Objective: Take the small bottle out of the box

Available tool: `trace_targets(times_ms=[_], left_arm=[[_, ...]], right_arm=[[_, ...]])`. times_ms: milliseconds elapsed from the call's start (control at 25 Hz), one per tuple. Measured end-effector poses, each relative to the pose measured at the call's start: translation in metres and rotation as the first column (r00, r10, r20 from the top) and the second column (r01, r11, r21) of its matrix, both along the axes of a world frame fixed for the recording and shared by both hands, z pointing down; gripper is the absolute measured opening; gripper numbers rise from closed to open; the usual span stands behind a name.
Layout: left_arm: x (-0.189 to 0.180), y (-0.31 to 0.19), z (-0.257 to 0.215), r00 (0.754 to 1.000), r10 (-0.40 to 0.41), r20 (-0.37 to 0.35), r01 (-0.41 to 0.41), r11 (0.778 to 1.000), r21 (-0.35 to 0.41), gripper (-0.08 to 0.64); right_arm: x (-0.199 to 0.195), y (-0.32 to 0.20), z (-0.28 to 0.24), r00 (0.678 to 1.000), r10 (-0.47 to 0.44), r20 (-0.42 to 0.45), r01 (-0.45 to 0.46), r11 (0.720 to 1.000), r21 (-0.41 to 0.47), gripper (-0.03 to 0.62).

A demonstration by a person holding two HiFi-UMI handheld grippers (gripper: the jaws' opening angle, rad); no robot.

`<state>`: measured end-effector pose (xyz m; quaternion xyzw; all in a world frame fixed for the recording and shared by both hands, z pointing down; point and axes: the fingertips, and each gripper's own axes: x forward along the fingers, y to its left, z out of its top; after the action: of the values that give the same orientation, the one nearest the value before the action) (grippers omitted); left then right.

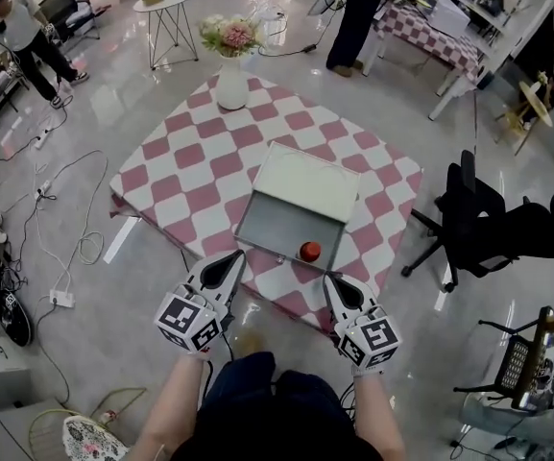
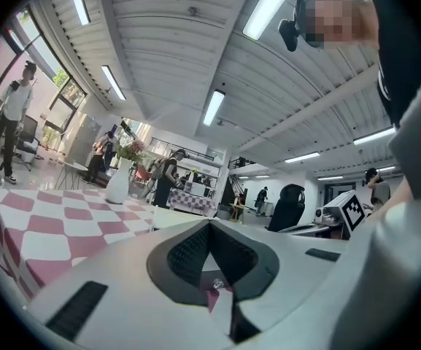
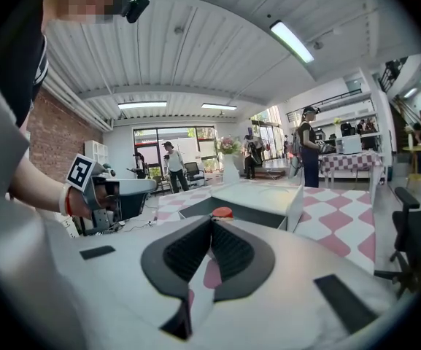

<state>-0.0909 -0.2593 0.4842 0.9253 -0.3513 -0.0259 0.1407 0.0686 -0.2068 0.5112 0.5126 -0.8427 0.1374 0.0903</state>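
An open box (image 1: 275,227) with a grey inside and a raised white lid (image 1: 305,181) lies on the pink-and-white checked table (image 1: 190,161). The small bottle (image 1: 310,251), red-capped, stands in the box's near right corner. My left gripper (image 1: 232,256) is shut and empty, just short of the box's near left edge. My right gripper (image 1: 332,279) is also shut and empty, close below the bottle. In the right gripper view the red cap (image 3: 222,212) shows just beyond the closed tips of the right gripper (image 3: 211,221). The left gripper view shows the left gripper (image 2: 210,224) pointing level over the tablecloth.
A white vase with flowers (image 1: 231,75) stands at the table's far corner. A black office chair (image 1: 478,221) is to the right of the table. Cables (image 1: 70,229) lie on the floor at left. People stand at the back near another checked table (image 1: 430,32).
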Motion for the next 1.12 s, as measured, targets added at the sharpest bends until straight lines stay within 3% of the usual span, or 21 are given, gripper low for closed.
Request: trace_targets(times_ms=[240, 480, 720, 920, 1000, 1120], left_arm=[[0.011, -0.005, 0.008, 0.999, 0.038, -0.007, -0.038, 0.999, -0.013, 0.014], [0.024, -0.006, 0.018, 0.999, 0.051, -0.012, -0.051, 0.998, -0.036, 0.014], [0.035, -0.01, 0.03, 0.999, 0.051, 0.008, -0.051, 0.997, -0.061, 0.014], [0.047, -0.015, 0.04, 0.998, 0.061, 0.01, -0.061, 0.996, -0.073, 0.014], [0.053, -0.015, 0.044, 0.997, 0.073, 0.02, -0.072, 0.995, -0.071, 0.014], [0.059, -0.016, 0.048, 0.996, 0.084, 0.038, -0.081, 0.994, -0.071, 0.014]], right_arm=[[0.002, -0.007, 0.004, 0.999, 0.026, -0.039, -0.026, 1.0, 0.0, 0.006], [0.01, -0.023, 0.007, 0.996, 0.038, -0.075, -0.037, 0.999, 0.012, 0.085], [0.003, -0.039, 0.02, 0.996, -0.021, -0.09, 0.018, 0.999, -0.034, 0.143], [0.001, -0.052, 0.025, 0.991, -0.05, -0.127, 0.045, 0.998, -0.042, 0.143], [0.0, -0.055, 0.029, 0.989, -0.066, -0.136, 0.059, 0.997, -0.053, 0.186], [-0.003, -0.06, 0.031, 0.987, -0.08, -0.136, 0.072, 0.995, -0.064, 0.187]])
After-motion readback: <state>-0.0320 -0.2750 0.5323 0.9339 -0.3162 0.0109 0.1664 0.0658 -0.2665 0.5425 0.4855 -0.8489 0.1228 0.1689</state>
